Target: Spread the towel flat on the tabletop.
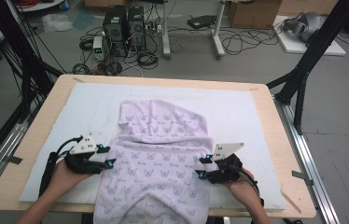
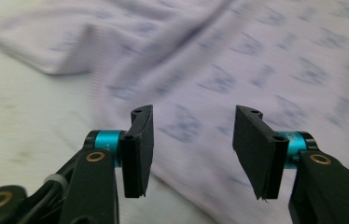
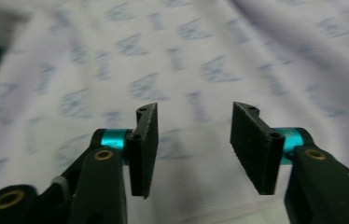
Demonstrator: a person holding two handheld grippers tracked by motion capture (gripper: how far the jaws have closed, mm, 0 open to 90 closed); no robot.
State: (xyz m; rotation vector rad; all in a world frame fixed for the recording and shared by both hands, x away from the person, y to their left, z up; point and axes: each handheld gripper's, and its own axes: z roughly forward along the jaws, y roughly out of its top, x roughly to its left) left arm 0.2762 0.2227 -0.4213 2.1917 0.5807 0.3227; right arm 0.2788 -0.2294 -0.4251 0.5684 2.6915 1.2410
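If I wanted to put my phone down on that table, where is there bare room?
The white foam mat is bare along its far edge and both far corners, left and right of the lilac butterfly-print garment. The near middle is crowded: the garment hangs over the table's front edge, with the left hand-held gripper and right hand-held gripper at its sides.

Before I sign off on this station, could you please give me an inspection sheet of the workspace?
Surface: wooden table under a white mat.
Job's things: lilac printed garment, partly folded, its near end hanging over the table edge.
Clutter: nothing seen on the mat.
Grippers: left gripper and right gripper at the garment's sides, jaws open, nothing between them.
Cables: black cable trailing from the left gripper.
Surroundings: computer towers, floor cables, cardboard box.
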